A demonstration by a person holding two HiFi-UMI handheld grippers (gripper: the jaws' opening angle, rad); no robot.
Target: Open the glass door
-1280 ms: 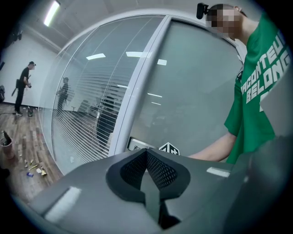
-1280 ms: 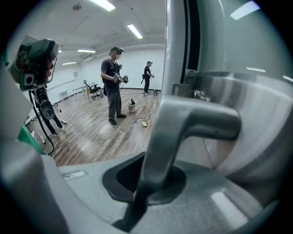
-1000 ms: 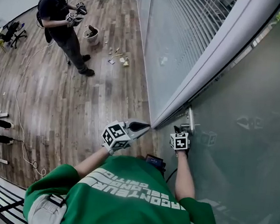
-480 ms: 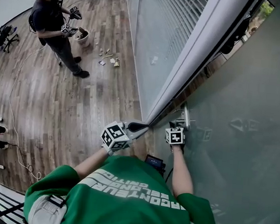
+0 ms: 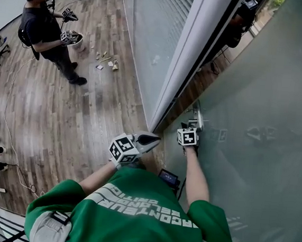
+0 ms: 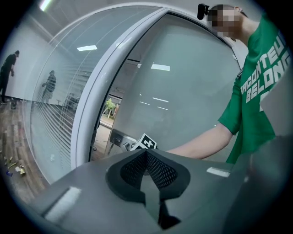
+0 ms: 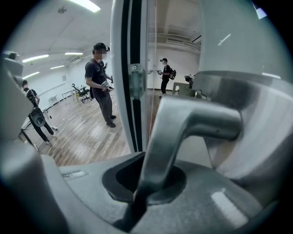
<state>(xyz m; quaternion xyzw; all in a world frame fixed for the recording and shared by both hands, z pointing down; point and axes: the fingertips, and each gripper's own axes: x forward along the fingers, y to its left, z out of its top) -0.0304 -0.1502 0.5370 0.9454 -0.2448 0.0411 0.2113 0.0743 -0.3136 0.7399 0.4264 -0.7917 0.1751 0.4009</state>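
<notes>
Glass door (image 5: 259, 96), head view: ajar, right of white frame (image 5: 187, 52). Right gripper (image 5: 193, 126) sits at its handle (image 5: 196, 117); left gripper (image 5: 150, 140) is near the door edge.

Left gripper view: jaws together, empty, door ahead.

Right gripper view: jaws clamped on the handle, which rises then bends right. Right hand is likely the one to swing it.

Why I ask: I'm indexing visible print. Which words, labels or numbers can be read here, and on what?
"CONTEU" over "BELONG", both cut off at the edge: green T-shirt.
"CONTEUR", upside down in the head view: same shirt; other lines too blurred.
Marker cubes, door handle: no words.
</notes>
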